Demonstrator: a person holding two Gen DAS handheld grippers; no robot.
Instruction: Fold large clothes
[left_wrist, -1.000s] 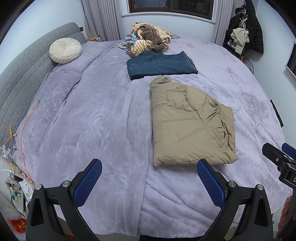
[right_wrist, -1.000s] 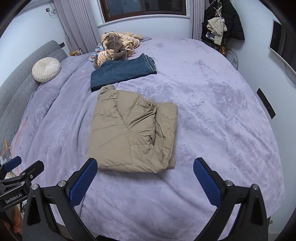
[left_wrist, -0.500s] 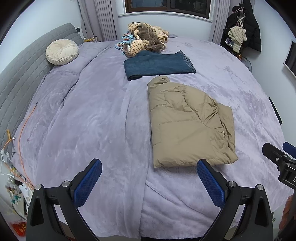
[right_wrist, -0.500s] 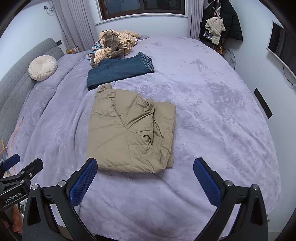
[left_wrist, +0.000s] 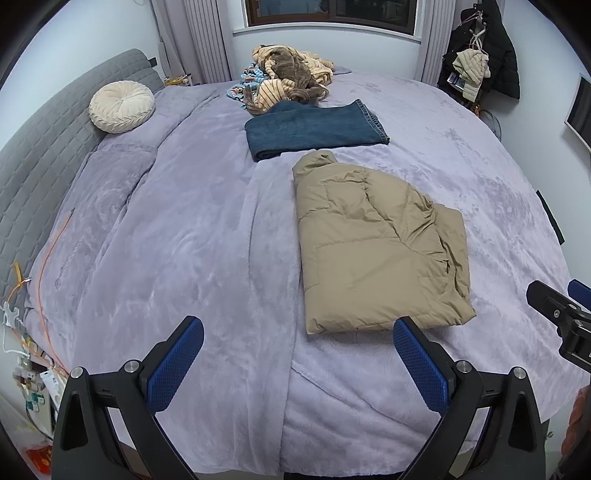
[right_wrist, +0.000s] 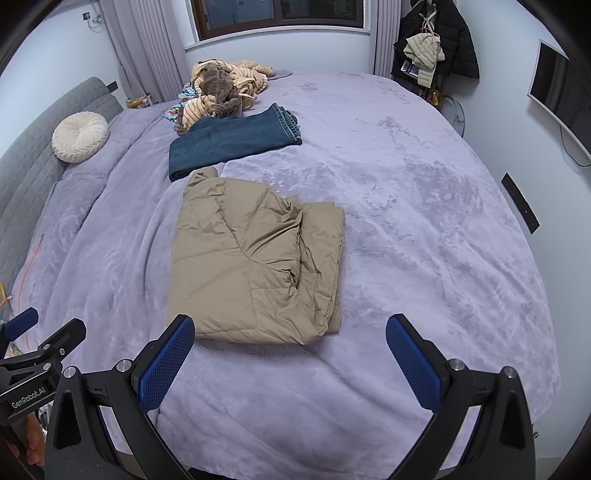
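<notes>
Right now we hold both grippers wide open above the near edge of the bed, gripping nothing. Our left gripper sits at the bottom of its frame, with its right finger just short of the jacket's near hem. Our right gripper sits at the bottom of its own frame, its left finger just short of the same hem.

In the left view, the folded tan jacket lies right of centre on the purple blanket; in the right view it lies left of centre. Nothing lies between the grippers and the jacket.

Just beyond the jacket's far end are folded jeans, close to it, though we cannot tell if they touch. Behind the jeans, at the top centre, is a heap of striped and brown clothes. A round cream cushion rests against the grey headboard in the upper left. Dark coats hang in the upper right corner. An orange cord trails along the bed's left side.
</notes>
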